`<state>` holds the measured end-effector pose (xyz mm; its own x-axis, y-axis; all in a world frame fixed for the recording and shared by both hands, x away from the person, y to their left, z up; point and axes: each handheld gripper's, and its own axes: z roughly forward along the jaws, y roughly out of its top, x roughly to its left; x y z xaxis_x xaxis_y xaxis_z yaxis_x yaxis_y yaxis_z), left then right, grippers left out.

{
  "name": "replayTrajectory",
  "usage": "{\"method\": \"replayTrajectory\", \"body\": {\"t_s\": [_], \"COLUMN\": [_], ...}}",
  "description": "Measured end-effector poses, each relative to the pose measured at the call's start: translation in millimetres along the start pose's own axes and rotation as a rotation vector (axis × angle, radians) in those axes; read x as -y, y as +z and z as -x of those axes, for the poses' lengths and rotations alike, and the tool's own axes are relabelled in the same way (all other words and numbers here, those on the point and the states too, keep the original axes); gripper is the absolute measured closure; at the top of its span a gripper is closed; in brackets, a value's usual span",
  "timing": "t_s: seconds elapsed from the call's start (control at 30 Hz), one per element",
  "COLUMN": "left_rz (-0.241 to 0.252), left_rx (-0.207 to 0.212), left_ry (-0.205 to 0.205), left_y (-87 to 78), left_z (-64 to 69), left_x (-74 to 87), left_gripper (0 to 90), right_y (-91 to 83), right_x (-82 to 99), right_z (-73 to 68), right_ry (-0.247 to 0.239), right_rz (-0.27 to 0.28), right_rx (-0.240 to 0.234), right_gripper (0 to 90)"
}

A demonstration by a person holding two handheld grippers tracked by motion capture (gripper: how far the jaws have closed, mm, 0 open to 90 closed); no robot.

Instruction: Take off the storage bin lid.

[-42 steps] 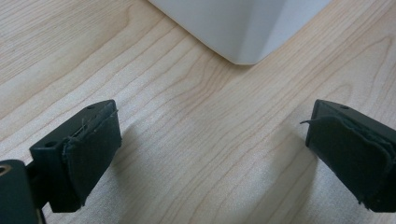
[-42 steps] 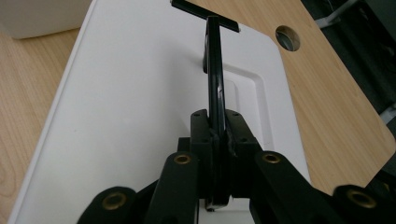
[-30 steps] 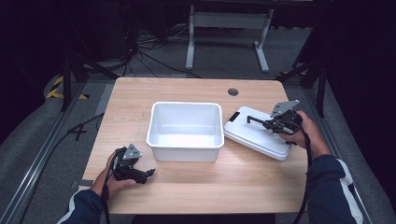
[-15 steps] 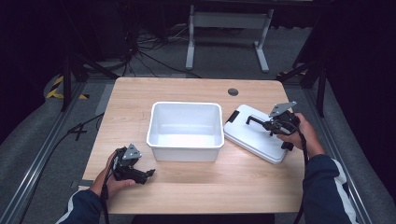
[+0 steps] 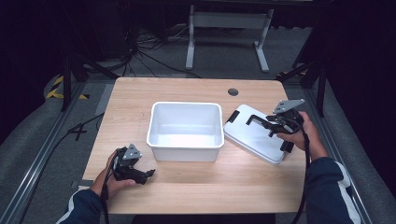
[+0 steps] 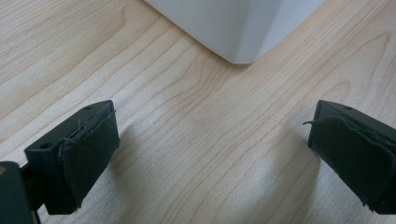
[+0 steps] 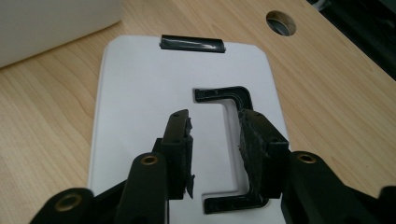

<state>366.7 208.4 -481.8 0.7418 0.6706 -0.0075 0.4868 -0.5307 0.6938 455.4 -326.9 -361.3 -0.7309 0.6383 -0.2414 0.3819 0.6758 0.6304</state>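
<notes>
A white lid (image 5: pixel 252 140) lies flat on the wooden table (image 5: pixel 140 102), to the right of an empty white bin (image 5: pixel 185 104). My right gripper (image 5: pixel 260 122) hovers over the lid's black U-shaped handle (image 7: pixel 219 93). Its jaws have just been opening and in the right gripper view (image 7: pixel 213 116) they stand apart. The handle's long bar runs just inside the right-hand jaw, and no pad presses on it. My left gripper (image 5: pixel 148 174) rests at the front left of the table. It is open (image 6: pixel 210 135) over bare wood, with the bin's corner (image 6: pixel 233 28) ahead.
A black clip (image 7: pixel 192 43) sits on the lid's far edge. A round cable hole (image 5: pixel 233 92) is in the table behind the lid. Beyond the table are a dark floor, cables and a metal stand (image 5: pixel 229 28).
The right gripper's jaws have parted from shut around the lid's handle, and the lid has settled a little nearer the table's front. The left hand has not moved.
</notes>
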Motion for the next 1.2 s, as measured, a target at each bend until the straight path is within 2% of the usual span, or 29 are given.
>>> {"method": "replayTrajectory", "body": {"t_s": [0.17,0.37,0.47,0.7,1.03,1.2], "left_rz": [0.0,0.0,0.0,-0.002,0.0,0.001], "left_rx": [-0.002,-0.002,-0.002,0.001,-0.003,-0.002], "left_ry": [-0.002,-0.002,-0.002,-0.005,-0.003,-0.008], "left_y": [0.0,0.0,0.0,0.0,0.0,0.1], "left_z": [0.3,0.3,0.3,0.6,0.4,0.8], "left_x": [0.0,0.0,0.0,0.1,0.0,0.1], "left_gripper": [2.3,2.3,2.3,2.2,2.2,2.2], "right_y": [-10.1,-19.4,-21.4,-30.4,-39.7,-40.1], "right_x": [-0.9,-3.0,-3.5,-4.3,-1.8,1.2], "right_z": [-5.8,-12.2,-15.2,-26.7,-42.7,-49.6], "right_ry": [0.007,0.027,0.03,0.015,-0.012,-0.022], "right_rz": [0.041,0.06,0.065,0.08,0.101,0.094], "right_rx": [-0.004,0.01,0.0,-0.04,-0.051,-0.057], "right_gripper": [62.3,57.9,57.2,54.0,49.9,48.8]}}
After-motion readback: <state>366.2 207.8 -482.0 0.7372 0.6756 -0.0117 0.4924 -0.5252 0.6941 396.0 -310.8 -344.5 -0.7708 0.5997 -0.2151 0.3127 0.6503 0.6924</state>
